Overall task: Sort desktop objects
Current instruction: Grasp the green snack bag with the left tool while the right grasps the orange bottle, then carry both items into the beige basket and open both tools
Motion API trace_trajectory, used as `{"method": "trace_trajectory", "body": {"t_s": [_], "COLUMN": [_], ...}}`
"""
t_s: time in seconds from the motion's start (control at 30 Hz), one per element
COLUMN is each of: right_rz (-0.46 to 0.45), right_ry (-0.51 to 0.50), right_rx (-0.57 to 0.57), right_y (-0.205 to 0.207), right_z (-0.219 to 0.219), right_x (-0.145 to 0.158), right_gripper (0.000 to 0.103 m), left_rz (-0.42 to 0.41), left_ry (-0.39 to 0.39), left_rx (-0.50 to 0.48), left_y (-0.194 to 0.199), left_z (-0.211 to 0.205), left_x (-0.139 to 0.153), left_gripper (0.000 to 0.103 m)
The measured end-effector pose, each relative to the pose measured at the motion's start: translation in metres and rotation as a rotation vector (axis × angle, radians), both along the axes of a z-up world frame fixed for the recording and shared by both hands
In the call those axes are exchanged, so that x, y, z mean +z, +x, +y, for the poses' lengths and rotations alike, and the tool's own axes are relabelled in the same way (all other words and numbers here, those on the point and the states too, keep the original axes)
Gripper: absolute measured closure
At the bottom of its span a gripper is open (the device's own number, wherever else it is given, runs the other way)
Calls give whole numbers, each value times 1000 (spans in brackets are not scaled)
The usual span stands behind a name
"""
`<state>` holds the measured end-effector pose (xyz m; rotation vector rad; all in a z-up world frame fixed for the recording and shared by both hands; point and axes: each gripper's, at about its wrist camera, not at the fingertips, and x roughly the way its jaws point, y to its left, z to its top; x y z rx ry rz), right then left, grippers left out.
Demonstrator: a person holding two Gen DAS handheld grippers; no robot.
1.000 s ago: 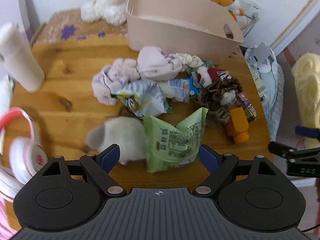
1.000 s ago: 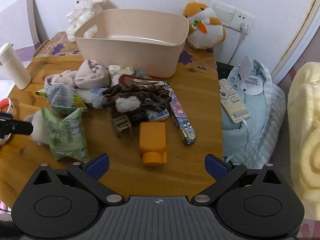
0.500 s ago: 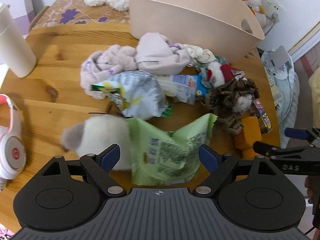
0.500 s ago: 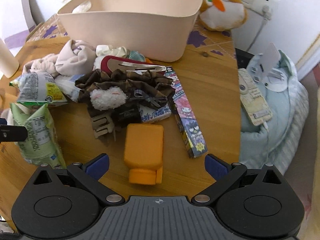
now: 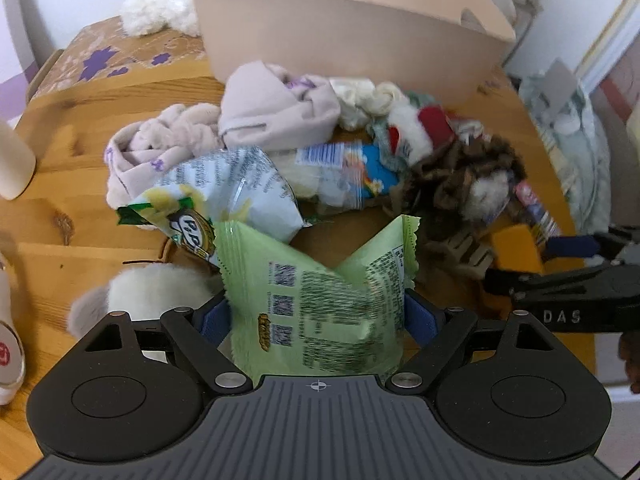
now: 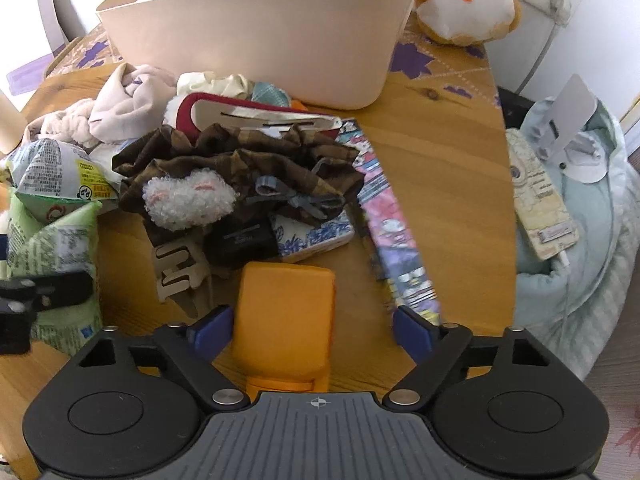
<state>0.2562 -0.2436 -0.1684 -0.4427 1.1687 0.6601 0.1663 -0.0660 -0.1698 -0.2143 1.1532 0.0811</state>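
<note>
My left gripper (image 5: pixel 318 320) points steeply down over the wooden table (image 5: pixel 80 184); its blue pads (image 5: pixel 214 322) stand either side of the green snack bag (image 5: pixel 320 304), which fills the gap between them, though I cannot tell whether the pads press the foil or only flank it; a white fluffy toy (image 5: pixel 156 292) lies just left of the bag, and a pale blue crisp packet (image 5: pixel 224 196) sits just beyond it, touching its far left corner. My right gripper (image 6: pixel 310 330) is also tipped well down, jaws closing, with the orange bottle (image 6: pixel 284 316) between them; the left pad sits right beside the bottle's side, the right pad stands apart from it, so nothing is clamped. Farther off: a brown frilled cloth with a white woolly patch (image 6: pixel 240 176), a beige hair claw (image 6: pixel 180 268) just left of the bottle, a cartoon-printed long box (image 6: pixel 396 236) running to the right. The beige tub (image 6: pixel 260 36) stands at the far edge of the pile; pinkish socks (image 5: pixel 276 108) lie bunched in front of it; an orange-and-white plush (image 6: pixel 468 8) sits at far right.
</note>
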Motion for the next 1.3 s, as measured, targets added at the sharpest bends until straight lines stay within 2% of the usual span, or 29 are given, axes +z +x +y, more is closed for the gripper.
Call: {"method": "trace_trajectory", "body": {"t_s": [0.07, 0.13, 0.17, 0.23, 0.43, 0.67, 0.87, 1.07, 1.3], "right_rz": [17, 16, 16, 23, 33, 45, 13, -68, -180], "right_ry": [4, 8, 18, 51, 75, 132, 175, 231, 261], "right_rx": [2, 9, 13, 24, 51, 30, 16, 10, 71], "right_y": [-1, -3, -4, -5, -8, -16, -12, 7, 44], "right_z": [1, 2, 2, 0, -3, -20, -38, -48, -33], "right_x": [-5, -8, -8, -8, -5, 12, 39, 75, 109], "right_gripper": [26, 34, 37, 51, 53, 53, 53, 53, 53], "left_rz": [25, 42, 46, 39, 22, -16, -148, -256, -374], "left_ry": [6, -10, -13, -13, -27, -83, -56, -78, 9], "left_rx": [-11, -12, -15, -23, -65, -99, -101, -82, -68], "left_y": [-1, -2, -2, -3, -11, -20, -12, 5, 41], "left_z": [-3, -4, -4, -4, 0, 0, 6, 21, 36], "left_x": [-7, -12, -14, -14, -8, 15, 51, 92, 131], "left_gripper": [19, 31, 33, 40, 47, 47, 47, 47, 47]}}
